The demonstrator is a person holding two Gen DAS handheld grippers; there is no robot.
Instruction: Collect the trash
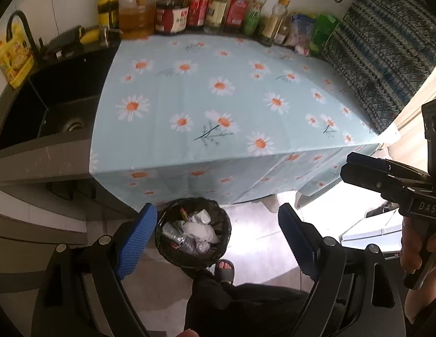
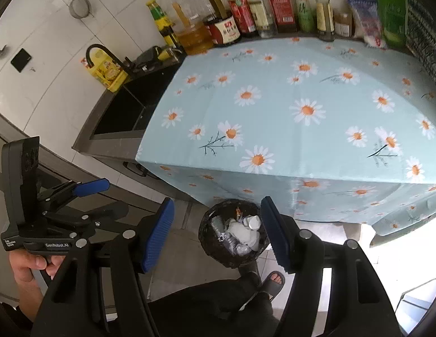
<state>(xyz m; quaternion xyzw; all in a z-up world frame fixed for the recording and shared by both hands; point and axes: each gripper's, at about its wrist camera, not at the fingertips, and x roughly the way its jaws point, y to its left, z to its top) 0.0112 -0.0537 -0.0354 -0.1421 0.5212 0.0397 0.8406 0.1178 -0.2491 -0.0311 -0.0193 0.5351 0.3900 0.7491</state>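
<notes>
trash sits in a black bin on the floor, at 6 o'clock from the flower table. left gripper hangs over the bin with its blue fingers spread wide and nothing between them. right gripper is spread too, and empty. bottles stand in a row at 12 o'clock. sink is at 9 o'clock.

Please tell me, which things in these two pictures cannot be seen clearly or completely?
- Trash bin, both views: lower contents buried under white paper.
- Bottles, left wrist view: tops cut by the upper edge; labels blurred.
- Sink, right wrist view: the tablecloth hides its right side.
</notes>
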